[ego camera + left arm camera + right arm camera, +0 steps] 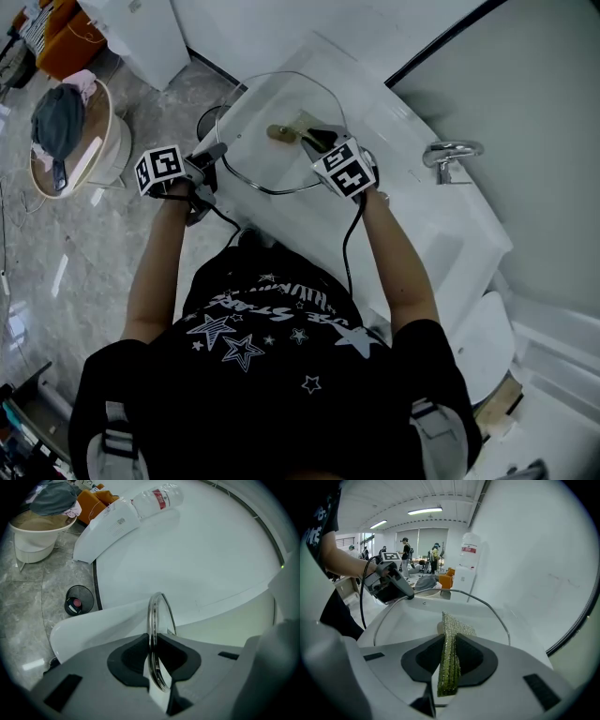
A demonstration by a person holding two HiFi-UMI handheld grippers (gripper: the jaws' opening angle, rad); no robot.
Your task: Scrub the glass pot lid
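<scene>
The round glass pot lid (277, 108) with its metal rim and brownish knob (278, 132) hangs tilted over a white washbasin (412, 192). My left gripper (217, 151) is shut on the lid's rim at the left side. In the left gripper view the rim (153, 620) runs edge-on between the black pads of that gripper (153, 644). My right gripper (315, 142) is shut on a green scouring cloth (449, 660), whose free end lies against the glass near the knob. The right gripper view shows the lid (422, 616) ahead and the left gripper (391, 585) at its far rim.
A chrome tap (448, 155) stands at the basin's right. A black waste bin (78, 600) sits on the marble floor to the left, beside a round tub of clothes (70, 141). A water bottle (157, 498) lies on a white unit behind. Several people stand far off.
</scene>
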